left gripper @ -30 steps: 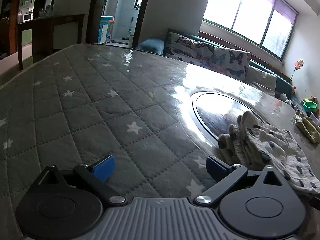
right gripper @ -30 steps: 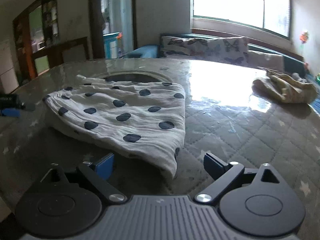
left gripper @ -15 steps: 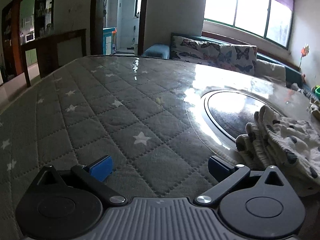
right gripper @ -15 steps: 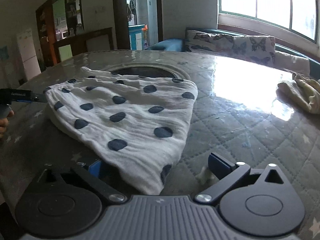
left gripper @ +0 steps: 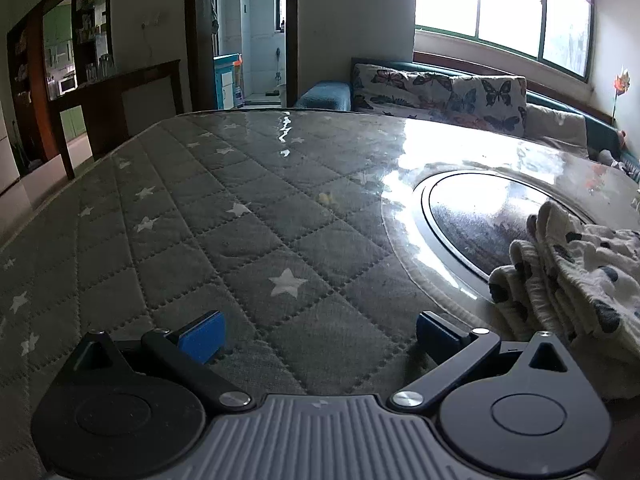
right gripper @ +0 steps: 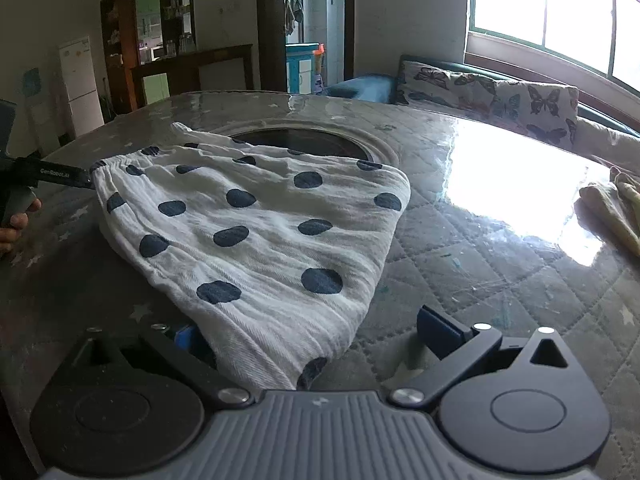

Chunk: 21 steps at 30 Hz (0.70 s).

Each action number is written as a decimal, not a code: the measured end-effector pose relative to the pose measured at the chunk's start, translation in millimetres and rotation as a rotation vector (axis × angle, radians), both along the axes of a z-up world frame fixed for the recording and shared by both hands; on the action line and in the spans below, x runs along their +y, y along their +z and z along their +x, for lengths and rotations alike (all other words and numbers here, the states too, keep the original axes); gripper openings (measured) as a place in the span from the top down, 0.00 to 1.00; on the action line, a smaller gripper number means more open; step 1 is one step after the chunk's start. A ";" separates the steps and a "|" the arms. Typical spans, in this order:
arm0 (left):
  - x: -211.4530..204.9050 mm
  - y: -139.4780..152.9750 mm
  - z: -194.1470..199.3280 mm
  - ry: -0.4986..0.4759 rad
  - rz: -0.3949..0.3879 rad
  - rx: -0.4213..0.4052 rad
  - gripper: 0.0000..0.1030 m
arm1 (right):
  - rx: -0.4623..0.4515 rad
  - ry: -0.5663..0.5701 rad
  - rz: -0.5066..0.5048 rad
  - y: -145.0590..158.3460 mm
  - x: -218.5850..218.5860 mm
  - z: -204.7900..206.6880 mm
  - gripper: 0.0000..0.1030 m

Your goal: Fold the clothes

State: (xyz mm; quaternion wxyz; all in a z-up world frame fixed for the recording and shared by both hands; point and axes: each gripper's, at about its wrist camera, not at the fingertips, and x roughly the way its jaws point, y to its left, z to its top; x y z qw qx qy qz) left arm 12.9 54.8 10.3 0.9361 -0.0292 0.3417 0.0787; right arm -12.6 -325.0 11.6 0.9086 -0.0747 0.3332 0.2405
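A white garment with dark blue dots (right gripper: 256, 232) lies flat on the quilted grey table (right gripper: 500, 280). In the left wrist view its gathered waistband edge (left gripper: 568, 276) bunches at the right. My right gripper (right gripper: 316, 340) is open, and the garment's near corner lies between its jaws, over the left pad. My left gripper (left gripper: 320, 332) is open and empty, low over the table, just left of the waistband. The left gripper's body (right gripper: 44, 176) shows at the garment's far left edge in the right wrist view.
A round dark inset (left gripper: 492, 220) sits in the table behind the garment. A yellowish cloth (right gripper: 612, 208) lies at the far right. A sofa with butterfly cushions (left gripper: 440, 92) and a window stand behind the table.
The right gripper has moved forward onto the garment, whose corner now lies between the jaws. The left gripper has swung a little, and the waistband now sits further right in its view.
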 end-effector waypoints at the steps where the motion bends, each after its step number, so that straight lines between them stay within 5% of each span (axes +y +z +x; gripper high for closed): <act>1: -0.3 -0.1 0.0 0.000 0.001 0.000 0.00 | -0.001 0.000 0.000 0.0 -0.5 -0.2 0.00; 21: -2.3 -0.3 1.0 -0.001 0.013 0.001 0.00 | -0.004 0.000 0.002 -1.7 -0.9 1.4 0.00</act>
